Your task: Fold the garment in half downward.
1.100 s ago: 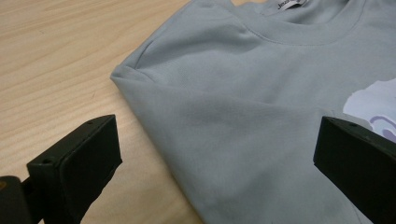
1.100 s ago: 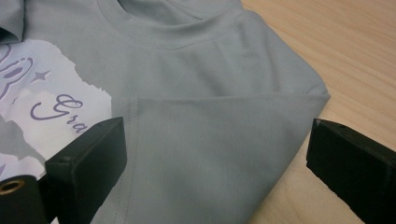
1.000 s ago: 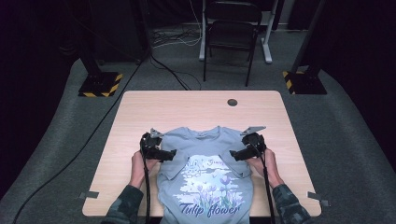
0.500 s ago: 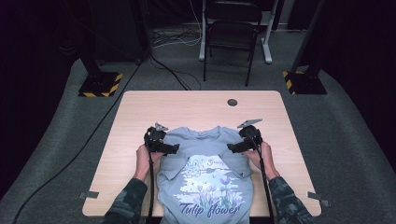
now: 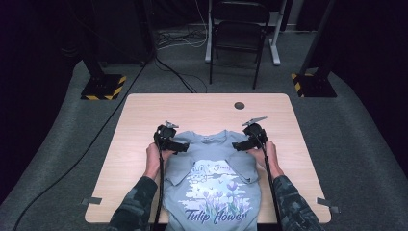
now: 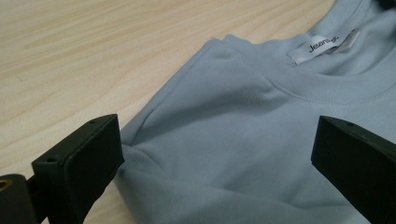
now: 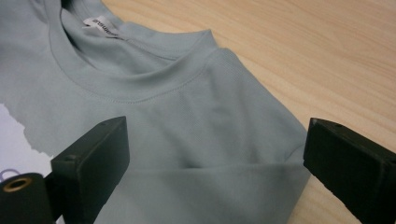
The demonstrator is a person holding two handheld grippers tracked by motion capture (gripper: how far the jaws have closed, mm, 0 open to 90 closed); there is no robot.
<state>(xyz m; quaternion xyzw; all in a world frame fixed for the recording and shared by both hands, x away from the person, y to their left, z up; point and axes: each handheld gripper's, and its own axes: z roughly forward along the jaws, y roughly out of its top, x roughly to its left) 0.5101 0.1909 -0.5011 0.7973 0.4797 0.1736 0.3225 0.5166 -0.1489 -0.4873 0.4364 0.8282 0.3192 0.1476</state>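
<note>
**Both sleeves folded in, grippers let go**

The shirt (image 5: pixel 211 187) lies at the table's (image 5: pixel 144 120) near edge, hem hanging over it. Since 1 second ago, its 2 sleeves have been folded inward, narrowing it. The left gripper (image 5: pixel 179 146) and right gripper (image 5: pixel 239 144) now hover over the shoulders, jaws spread wide, holding nothing.

Pale blue T-shirt (image 5: pixel 211 185) with tulip print, face up on the table, sleeves folded inward, hem overhanging near edge
</note>
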